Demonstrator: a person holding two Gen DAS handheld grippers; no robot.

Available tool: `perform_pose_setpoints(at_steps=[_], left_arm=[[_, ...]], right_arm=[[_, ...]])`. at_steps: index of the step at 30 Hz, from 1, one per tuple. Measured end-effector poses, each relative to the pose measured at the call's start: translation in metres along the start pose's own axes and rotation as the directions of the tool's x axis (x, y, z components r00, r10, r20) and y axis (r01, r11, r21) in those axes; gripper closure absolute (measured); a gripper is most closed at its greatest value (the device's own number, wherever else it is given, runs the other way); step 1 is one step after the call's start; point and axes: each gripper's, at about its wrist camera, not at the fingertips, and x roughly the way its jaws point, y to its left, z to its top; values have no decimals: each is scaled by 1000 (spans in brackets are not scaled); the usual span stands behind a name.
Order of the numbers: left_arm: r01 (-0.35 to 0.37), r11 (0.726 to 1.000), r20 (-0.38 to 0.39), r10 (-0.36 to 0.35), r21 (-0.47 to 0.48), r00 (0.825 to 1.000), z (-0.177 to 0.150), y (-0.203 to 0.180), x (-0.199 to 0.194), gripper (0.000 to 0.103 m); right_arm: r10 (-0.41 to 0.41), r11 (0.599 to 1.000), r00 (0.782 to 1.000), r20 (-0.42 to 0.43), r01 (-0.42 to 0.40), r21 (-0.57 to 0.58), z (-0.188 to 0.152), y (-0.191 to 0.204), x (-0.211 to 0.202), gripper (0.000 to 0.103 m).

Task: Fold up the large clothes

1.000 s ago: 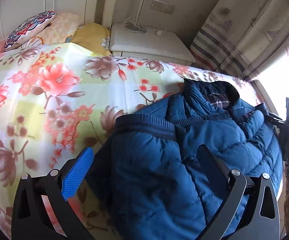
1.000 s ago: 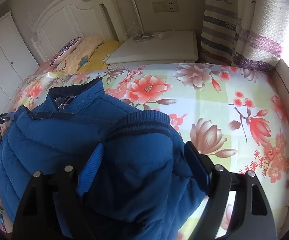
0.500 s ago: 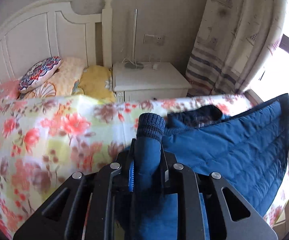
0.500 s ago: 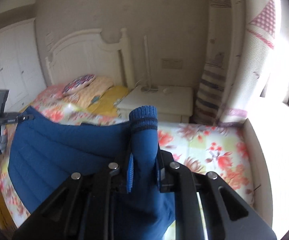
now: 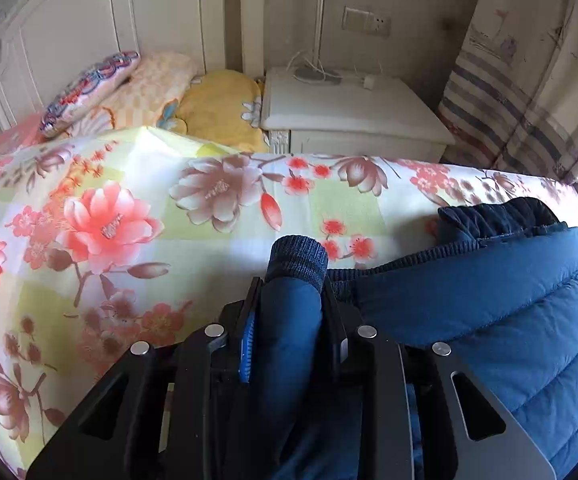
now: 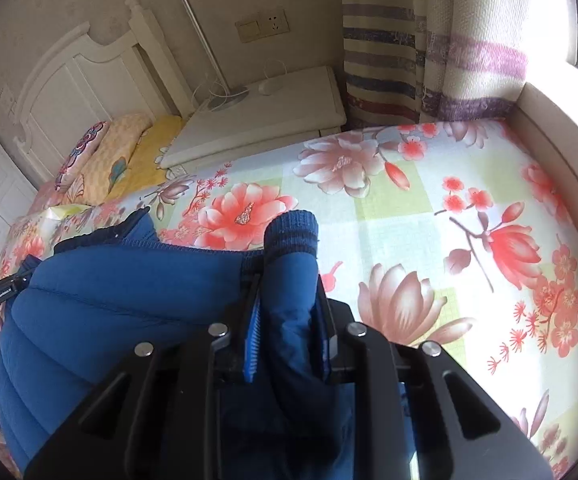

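Note:
A blue quilted jacket point(image 5: 509, 312) hangs between my two grippers above the floral bed. My left gripper point(image 5: 291, 284) pinches one bottom corner, and the ribbed hem point(image 5: 297, 256) sticks out past the blue pads. Its jaws are opening slightly with the fabric still pressed between them. In the right wrist view the jacket point(image 6: 109, 288) stretches away to the left. My right gripper point(image 6: 288, 280) clamps the other corner below its ribbed hem point(image 6: 291, 232). Those jaws are also easing open while the cloth stays squeezed between them. The dark collar point(image 5: 501, 216) rests on the sheet.
The flowered sheet point(image 5: 129, 240) spreads ahead of both grippers, sunlit on the right point(image 6: 449, 200). Pillows point(image 5: 89, 88) lie by the white headboard point(image 5: 89, 20). A white nightstand point(image 5: 349, 108) with a lamp base stands behind the bed, next to a striped curtain point(image 6: 429, 60).
Both grippers went from open over the flat jacket to shut on its bottom corners and lifted it. Since half a second ago they have tilted down and the jacket has sunk towards the bed.

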Motion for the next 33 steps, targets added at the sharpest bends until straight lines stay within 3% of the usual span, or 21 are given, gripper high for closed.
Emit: perform_pose_setpoints(at_steps=[4,6,9,11,13,15,19,21,24,26,29,33], left_arm=[[-71,996,114,65,52,991,6,-11,-27,78],[-64,997,78,60,39,995,8,-8,-19,77],[-68,998,-11,68,13,998,0,-6,8,71],[-92,996,-12,93,20,996,2,-6,9,68],[-117,993,-12,118,18,993,2,-5,7,59],[-119,993,13,119,-13,993,3,3,-4,34],[-100,992,148,111,-80,983,1,19,-56,11],[-46,996,144,58,-83,988,-6,29,-84,7],[58,997,152,-51,-45,987,-43,44,-128,7],[157,988,146,-154,-4,977,-92,57,-157,7],[195,981,123,-196,17,973,-160,65,-180,7],[194,980,100,-198,44,975,-223,64,-190,7]], right_arm=[[7,1000,993,118,-9,18,5,7,-36,84],[11,999,995,98,-15,40,8,3,-33,84],[-58,998,998,-9,58,-11,-4,9,5,77],[-113,992,994,1,113,-47,-2,18,4,70],[-175,980,985,-1,174,-97,-2,26,3,62],[-220,967,975,2,219,-131,0,34,-6,39],[-110,989,990,85,118,-92,-1,27,-62,31],[-45,995,993,107,54,-81,-7,21,-97,28],[72,990,992,104,-58,-131,-45,10,-151,22],[114,982,989,100,-96,-163,-79,3,-177,20],[144,963,989,43,-130,-238,-155,-12,-205,20],[121,946,991,-48,-130,-296,-211,-13,-199,20]])
